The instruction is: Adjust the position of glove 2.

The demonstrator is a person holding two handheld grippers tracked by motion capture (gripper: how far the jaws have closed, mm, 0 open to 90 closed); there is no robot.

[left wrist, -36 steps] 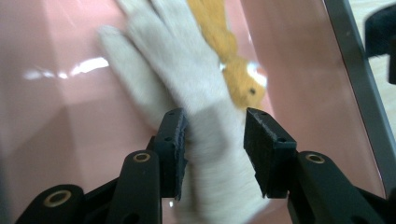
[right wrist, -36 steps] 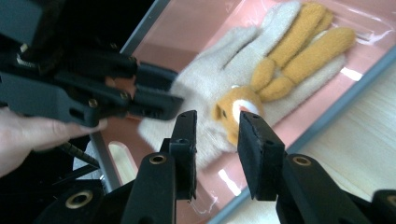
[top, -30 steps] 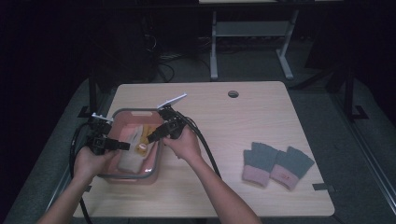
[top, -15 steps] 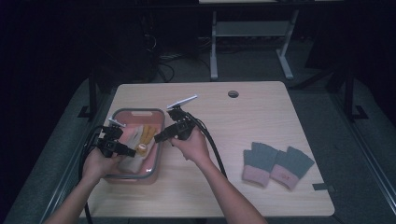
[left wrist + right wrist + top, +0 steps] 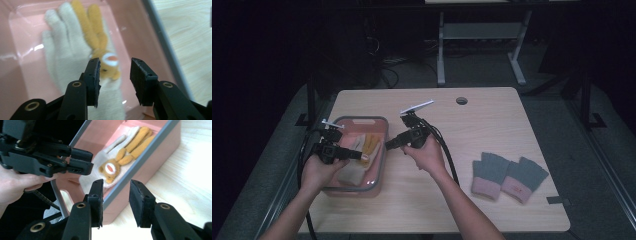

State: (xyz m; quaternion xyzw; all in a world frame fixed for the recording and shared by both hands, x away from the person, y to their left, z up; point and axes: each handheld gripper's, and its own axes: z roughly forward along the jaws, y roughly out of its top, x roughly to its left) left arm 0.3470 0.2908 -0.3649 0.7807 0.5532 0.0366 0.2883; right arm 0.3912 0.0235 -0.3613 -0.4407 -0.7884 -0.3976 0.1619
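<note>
The cream-and-orange gloves lie flat in the pink bin at the left of the desk, seemingly just set down for storing; the left gripper hovers over them, its fingers having just been opening, nothing between them; the right gripper sits just outside the bin's right rim, fingers also spreading and empty; compared with a second ago, it has drawn rightward out of the bin; a grey-and-pink pair of gloves waits at lower right, likely next.
</note>
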